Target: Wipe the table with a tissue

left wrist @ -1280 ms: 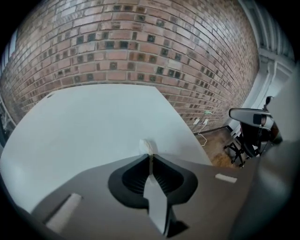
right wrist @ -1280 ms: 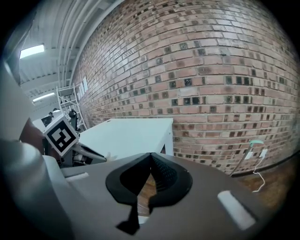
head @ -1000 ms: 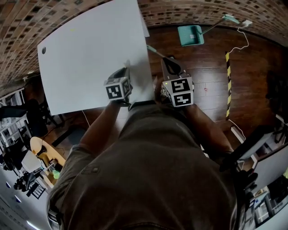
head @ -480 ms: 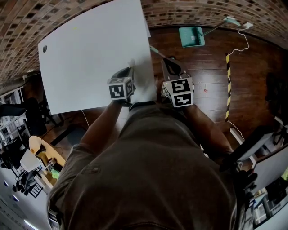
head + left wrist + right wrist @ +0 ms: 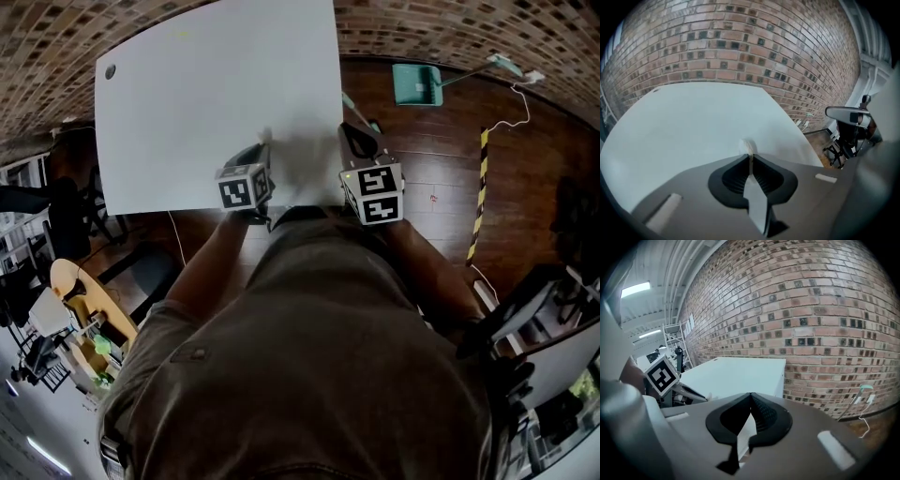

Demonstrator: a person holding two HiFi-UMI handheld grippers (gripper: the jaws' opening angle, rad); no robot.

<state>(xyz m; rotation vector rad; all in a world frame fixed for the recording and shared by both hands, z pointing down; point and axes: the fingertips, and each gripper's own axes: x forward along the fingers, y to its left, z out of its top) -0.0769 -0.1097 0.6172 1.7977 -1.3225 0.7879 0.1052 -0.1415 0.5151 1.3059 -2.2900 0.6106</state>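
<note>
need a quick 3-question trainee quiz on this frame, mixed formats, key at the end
1. True or false: the left tongs are shut on the tissue.
2. In the head view, what lies on the wooden floor to the right of the white table? A) a teal dustpan B) a bucket C) a ladder
3. Fill in: the right tongs are shut and hold ____.
Key: 1 true; 2 A; 3 nothing.
</note>
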